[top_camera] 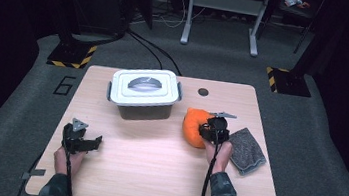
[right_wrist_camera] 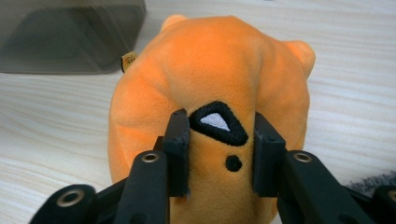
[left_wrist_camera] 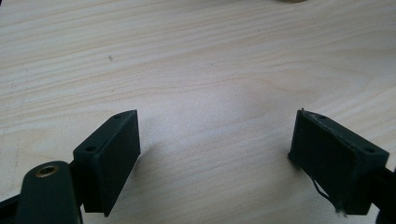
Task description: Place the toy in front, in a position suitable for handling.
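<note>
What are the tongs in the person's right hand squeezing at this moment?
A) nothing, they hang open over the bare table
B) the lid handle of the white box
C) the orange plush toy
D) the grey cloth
C: in the right gripper view the right tongs have both black jaws pressed into the orange plush toy, beside its black embroidered patch.

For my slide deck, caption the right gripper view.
Right claw shut on the orange plush toy, beside a grey storage box on the wooden table.
</note>
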`<action>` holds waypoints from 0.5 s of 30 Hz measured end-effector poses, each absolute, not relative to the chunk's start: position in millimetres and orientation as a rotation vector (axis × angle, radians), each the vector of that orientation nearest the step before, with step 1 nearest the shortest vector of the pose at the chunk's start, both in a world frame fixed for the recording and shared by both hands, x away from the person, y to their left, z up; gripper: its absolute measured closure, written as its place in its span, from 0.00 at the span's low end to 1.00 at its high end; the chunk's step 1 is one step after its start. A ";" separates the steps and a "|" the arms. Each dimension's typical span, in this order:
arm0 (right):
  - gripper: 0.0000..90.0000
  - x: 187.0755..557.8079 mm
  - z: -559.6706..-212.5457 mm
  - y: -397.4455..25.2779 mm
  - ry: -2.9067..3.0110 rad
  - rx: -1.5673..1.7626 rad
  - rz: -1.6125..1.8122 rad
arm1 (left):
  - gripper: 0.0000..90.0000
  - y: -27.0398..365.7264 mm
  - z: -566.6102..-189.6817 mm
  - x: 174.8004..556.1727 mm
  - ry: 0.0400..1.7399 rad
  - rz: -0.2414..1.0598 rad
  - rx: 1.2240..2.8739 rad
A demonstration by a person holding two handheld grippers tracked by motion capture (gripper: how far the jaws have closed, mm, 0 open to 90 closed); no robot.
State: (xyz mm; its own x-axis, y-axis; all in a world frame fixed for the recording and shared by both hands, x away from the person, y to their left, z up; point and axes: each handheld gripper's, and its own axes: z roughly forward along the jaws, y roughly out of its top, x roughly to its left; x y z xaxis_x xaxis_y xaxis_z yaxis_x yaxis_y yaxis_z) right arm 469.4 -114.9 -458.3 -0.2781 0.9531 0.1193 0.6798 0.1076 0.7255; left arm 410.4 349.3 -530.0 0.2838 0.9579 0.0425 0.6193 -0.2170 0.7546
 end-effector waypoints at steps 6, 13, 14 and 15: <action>0.74 465.6 -451.6 -123.1 2.035 1.534 1.049 | 0.17 349.3 -530.0 410.4 1.411 0.692 1.928; 0.75 451.8 -435.6 -132.0 2.059 1.439 1.079 | 0.17 349.3 -530.0 410.4 1.411 0.692 1.929; 0.74 449.3 -432.4 -131.9 2.065 1.428 1.089 | 0.17 349.3 -530.0 410.4 1.411 0.692 1.928; 0.74 446.9 -429.4 -131.8 2.072 1.405 1.096 | 0.17 349.3 -530.0 410.4 1.411 0.692 1.929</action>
